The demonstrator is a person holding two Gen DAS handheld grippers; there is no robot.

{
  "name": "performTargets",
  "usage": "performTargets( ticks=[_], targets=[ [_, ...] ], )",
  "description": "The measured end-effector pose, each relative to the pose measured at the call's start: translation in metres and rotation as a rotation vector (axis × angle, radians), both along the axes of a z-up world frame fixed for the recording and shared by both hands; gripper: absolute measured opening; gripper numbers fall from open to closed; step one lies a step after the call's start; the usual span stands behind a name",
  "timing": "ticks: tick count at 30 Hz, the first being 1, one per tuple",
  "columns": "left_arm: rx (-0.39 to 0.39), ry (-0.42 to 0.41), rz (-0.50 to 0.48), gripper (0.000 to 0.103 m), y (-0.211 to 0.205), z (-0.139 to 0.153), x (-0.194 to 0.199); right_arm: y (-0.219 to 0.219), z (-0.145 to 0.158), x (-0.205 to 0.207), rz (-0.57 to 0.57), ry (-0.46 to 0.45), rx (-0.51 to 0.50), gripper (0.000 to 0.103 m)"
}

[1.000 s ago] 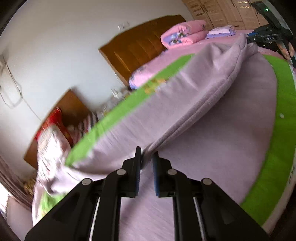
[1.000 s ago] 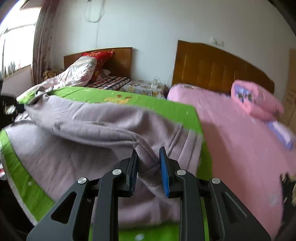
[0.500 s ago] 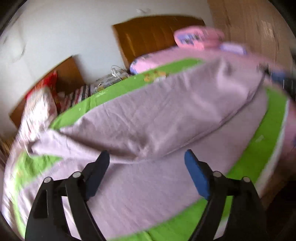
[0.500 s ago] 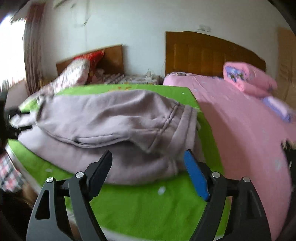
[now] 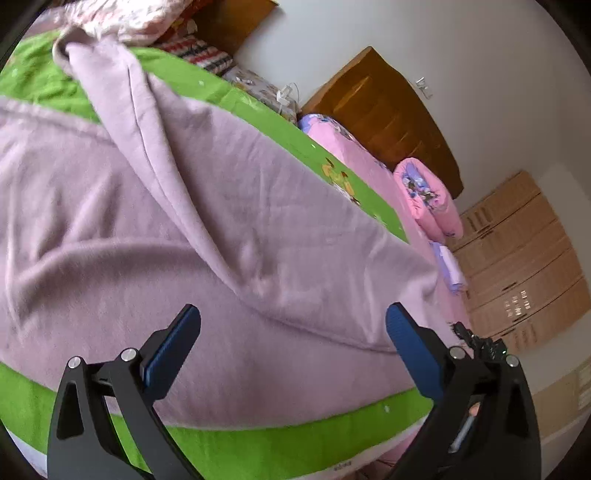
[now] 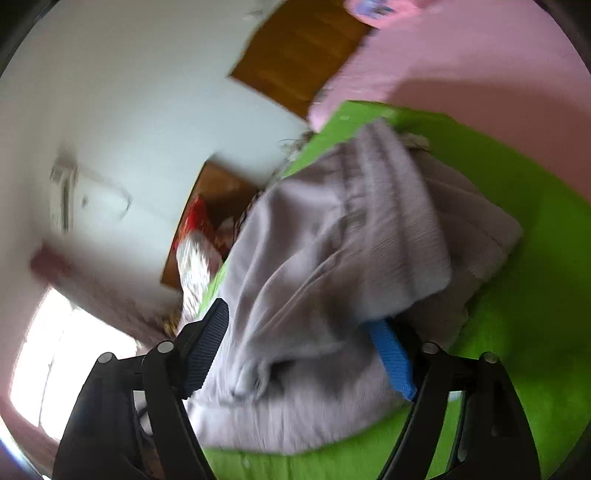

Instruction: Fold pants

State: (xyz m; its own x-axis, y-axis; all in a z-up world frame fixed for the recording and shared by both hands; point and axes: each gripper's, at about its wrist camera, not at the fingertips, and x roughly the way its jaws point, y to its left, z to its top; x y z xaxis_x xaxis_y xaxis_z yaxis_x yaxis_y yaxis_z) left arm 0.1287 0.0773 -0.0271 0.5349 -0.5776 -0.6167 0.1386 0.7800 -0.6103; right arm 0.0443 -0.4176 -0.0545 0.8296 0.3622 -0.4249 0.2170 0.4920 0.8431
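The light purple pants (image 5: 184, 229) lie on the green bedsheet (image 5: 258, 439), one leg folded over the other. My left gripper (image 5: 291, 343) is open and empty just above the pants near the bed's front edge. In the blurred, tilted right wrist view the waistband end of the pants (image 6: 351, 258) lies bunched on the green sheet (image 6: 535, 295). My right gripper (image 6: 299, 350) is open, with its jaws either side of the fabric and one blue pad (image 6: 391, 358) partly under a fold.
A pink bed (image 5: 354, 147) with rolled pink bedding (image 5: 424, 195) stands beside the green one. Wooden headboards (image 5: 384, 110) and a wardrobe (image 5: 524, 266) line the walls. A patterned quilt (image 5: 140, 18) lies at the head of the green bed. A window (image 6: 48, 369) shows at left.
Both grippers were shut on the pants a second ago, then opened and let go. Since then both cameras have tilted and the right gripper has moved close over the waistband.
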Motion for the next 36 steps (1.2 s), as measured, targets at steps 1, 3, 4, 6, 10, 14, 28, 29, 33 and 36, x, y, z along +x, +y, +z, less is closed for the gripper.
performTargets(
  ticks=[1, 3, 4, 6, 10, 14, 28, 29, 33, 36],
  targets=[
    [0.005, -0.008, 0.0, 0.1, 0.001, 0.002, 0.003, 0.0, 0.0, 0.001, -0.008, -0.004, -0.005, 0.063],
    [-0.002, -0.01, 0.005, 0.099, 0.001, 0.003, 0.009, 0.002, 0.001, 0.001, -0.013, -0.003, -0.037, 0.058],
    [-0.001, -0.006, 0.007, 0.098, 0.0, 0.003, 0.014, 0.001, 0.002, 0.001, -0.013, -0.005, -0.042, 0.057],
    [0.018, 0.015, 0.009, 0.096, -0.003, 0.0, 0.025, 0.003, 0.001, 0.0, -0.01, -0.006, -0.039, 0.056],
    [0.055, 0.102, 0.044, 0.084, -0.009, -0.017, 0.05, 0.001, 0.0, 0.001, -0.006, -0.009, -0.035, 0.054],
    [0.053, 0.131, 0.133, 0.017, 0.007, -0.023, 0.061, -0.004, -0.001, -0.001, -0.003, -0.011, -0.047, 0.043],
    [0.142, -0.343, 0.055, 0.007, -0.001, 0.069, -0.039, -0.028, 0.072, 0.006, 0.119, -0.105, -0.363, 0.023],
    [0.158, -0.303, 0.043, 0.007, -0.003, 0.052, -0.042, -0.03, 0.057, 0.0, 0.12, -0.068, -0.342, 0.023],
    [0.149, -0.082, 0.017, 0.007, 0.0, -0.02, -0.03, -0.039, -0.005, -0.019, 0.089, 0.008, -0.203, 0.023],
    [0.166, -0.085, 0.015, 0.017, -0.001, -0.023, -0.024, -0.05, -0.006, -0.026, 0.063, -0.001, -0.105, 0.03]
  ],
)
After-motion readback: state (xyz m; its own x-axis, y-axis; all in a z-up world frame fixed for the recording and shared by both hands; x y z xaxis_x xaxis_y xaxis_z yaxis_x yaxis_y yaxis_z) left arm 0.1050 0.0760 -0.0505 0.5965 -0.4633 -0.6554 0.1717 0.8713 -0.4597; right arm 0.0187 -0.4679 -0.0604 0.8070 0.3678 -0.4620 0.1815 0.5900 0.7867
